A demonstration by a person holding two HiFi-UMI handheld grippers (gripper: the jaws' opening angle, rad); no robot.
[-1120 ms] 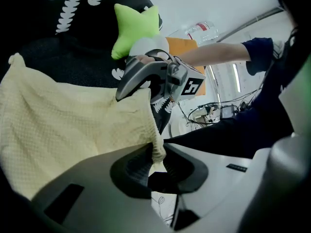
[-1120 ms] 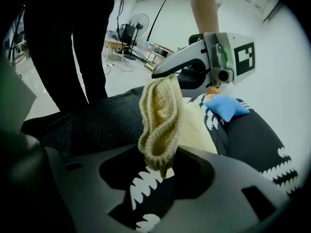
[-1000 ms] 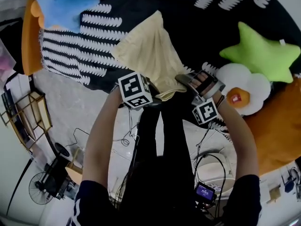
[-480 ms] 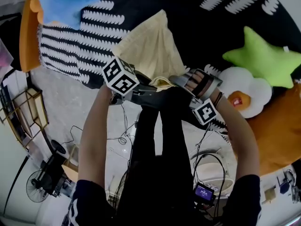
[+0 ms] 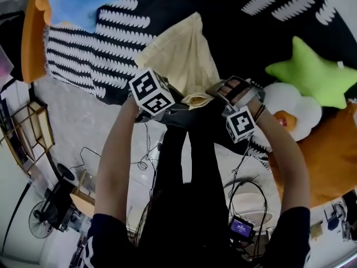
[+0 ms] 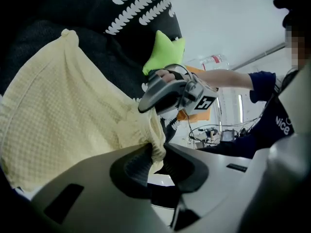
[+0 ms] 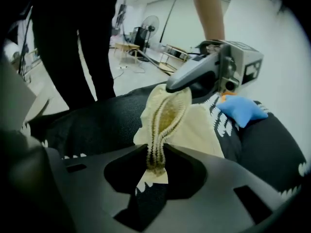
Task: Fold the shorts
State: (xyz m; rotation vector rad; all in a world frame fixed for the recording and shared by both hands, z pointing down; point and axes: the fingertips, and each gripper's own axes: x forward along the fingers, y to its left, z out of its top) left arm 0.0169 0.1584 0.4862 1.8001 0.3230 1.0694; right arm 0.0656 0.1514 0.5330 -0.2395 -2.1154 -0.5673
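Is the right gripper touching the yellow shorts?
Touching: the right gripper view shows the right gripper, its jaws just closed, pinching the ribbed waistband of the shorts.

Pale yellow waffle-knit shorts lie spread; waistband gathered.

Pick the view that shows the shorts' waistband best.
Right gripper view: the ribbed waistband stands looped up close, pinched in the right gripper, whose jaws have just been closing on it. Left gripper view shows only a bunched bit in the left gripper; head view shows a small sliver between both grippers.
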